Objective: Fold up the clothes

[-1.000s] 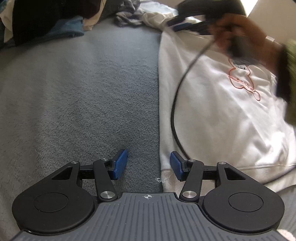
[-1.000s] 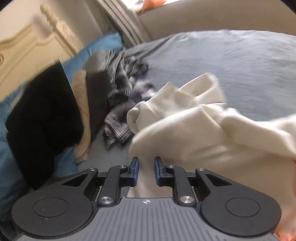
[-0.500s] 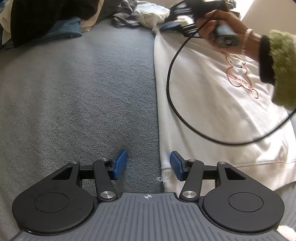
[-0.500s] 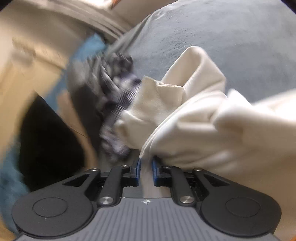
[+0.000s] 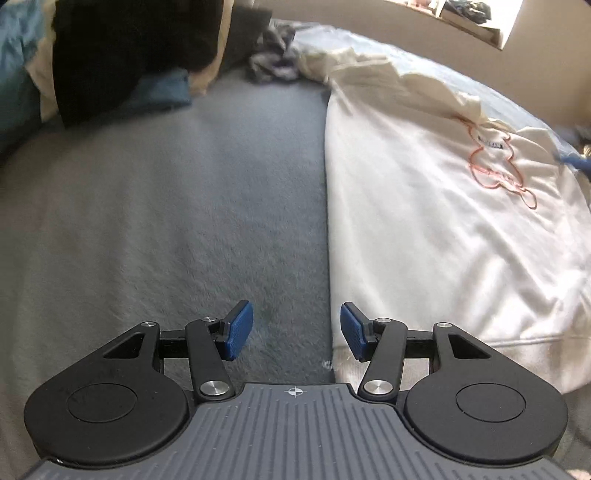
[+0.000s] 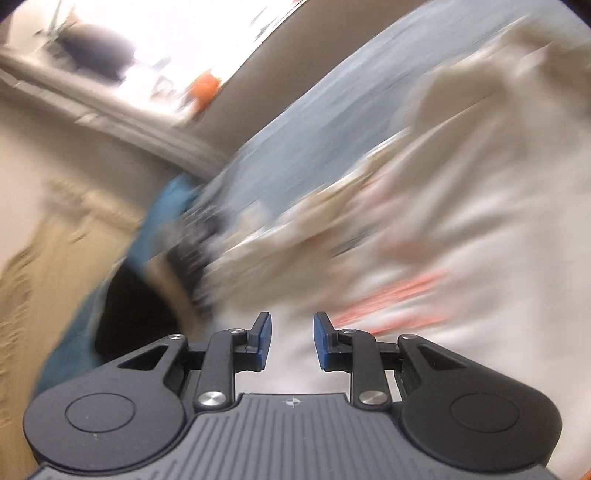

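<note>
- Left gripper [image 5: 293, 330]: we recorded it low over the grey blanket [image 5: 166, 229], jaws spread wide and holding nothing. Its right blue pad [image 5: 352, 330] sat at the left edge of the sweatshirt; we could not tell whether it touched the cloth.
- White sweatshirt [image 5: 424, 229]: we found it lying flat on the blanket, to the right of the left gripper, its left edge running straight away from the camera. It bore an orange outline drawing [image 5: 495, 166] on the chest. Its far end was rumpled into folds [image 5: 388, 77].
- Right gripper [image 6: 291, 341]: we noted its jaws parted, with nothing between them, above the sweatshirt [image 6: 461, 258]. That view was heavily blurred, so little else could be read.
- Pile of clothes [image 5: 133, 55]: we logged a black garment over cream and blue ones at the far left of the blanket, well apart from the sweatshirt.
- Checked garment [image 5: 273, 62]: crumpled, just beside the sweatshirt's far end.
- Headboard [image 6: 44, 258]: cream, carved, at the left of the right wrist view.
- Windowsill [image 5: 465, 18]: bright, with small items we could not identify.
</note>
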Motion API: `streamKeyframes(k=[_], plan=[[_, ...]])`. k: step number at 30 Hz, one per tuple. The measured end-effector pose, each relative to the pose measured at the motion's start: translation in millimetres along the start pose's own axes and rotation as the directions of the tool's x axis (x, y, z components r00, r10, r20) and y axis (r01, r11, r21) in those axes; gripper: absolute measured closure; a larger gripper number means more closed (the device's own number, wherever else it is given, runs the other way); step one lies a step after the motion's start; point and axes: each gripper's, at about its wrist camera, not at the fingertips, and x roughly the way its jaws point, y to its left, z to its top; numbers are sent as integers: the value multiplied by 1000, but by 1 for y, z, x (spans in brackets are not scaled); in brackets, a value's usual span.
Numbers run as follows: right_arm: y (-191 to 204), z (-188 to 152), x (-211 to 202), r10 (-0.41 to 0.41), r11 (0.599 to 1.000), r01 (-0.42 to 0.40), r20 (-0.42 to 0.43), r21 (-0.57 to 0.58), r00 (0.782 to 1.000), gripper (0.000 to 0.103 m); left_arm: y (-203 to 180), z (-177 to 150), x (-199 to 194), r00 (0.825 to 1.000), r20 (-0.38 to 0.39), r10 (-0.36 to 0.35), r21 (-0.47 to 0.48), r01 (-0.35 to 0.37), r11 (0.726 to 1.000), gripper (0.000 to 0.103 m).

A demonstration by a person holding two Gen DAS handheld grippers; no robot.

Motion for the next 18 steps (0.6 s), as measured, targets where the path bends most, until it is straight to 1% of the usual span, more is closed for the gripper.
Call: streamKeyframes(k=[1, 3, 6, 8, 10, 13, 15, 16, 17, 18], plan=[[-15, 7, -15, -54, 998, 54, 31, 15, 998, 76, -6, 1, -1, 1000, 6, 4, 15, -4, 1000, 50], [-39, 21, -35, -148, 989, 146, 86, 24, 985, 76, -18, 3, -3, 1000, 18, 11, 46, -12, 999, 50], [-68, 38, -42, -274, 961, 278, 156, -1, 949, 76, -36, 6, -5, 1000, 27, 14, 79, -16, 997, 51], [-79, 45, -40, -330, 943, 332, 158, 13, 931, 76, -47, 8, 1, 1000, 13, 12, 79, -13, 997, 51], [-92, 45, -47, -283, 959, 276, 138, 70, 949, 76, -56, 9, 8, 999, -2, 36, 105, -36, 994, 51], [-108, 31, -75, -260, 961, 243, 123, 133, 958, 76, -55, 8, 21, 994, -67, 85, 94, -78, 992, 50], [-118, 18, -98, -246, 957, 223, 111, 184, 963, 75, -50, 8, 24, 993, -85, 88, 69, -82, 994, 50], [-124, 10, -111, -238, 954, 212, 104, 211, 966, 73, -48, 9, 25, 992, -88, 88, 60, -82, 995, 49], [-132, 2, -123, -232, 952, 206, 92, 228, 968, 64, -47, 9, 26, 992, -91, 90, 56, -85, 995, 46], [-140, -8, -133, -241, 947, 215, 83, 238, 967, 59, -47, 9, 27, 991, -95, 93, 52, -89, 995, 46]])
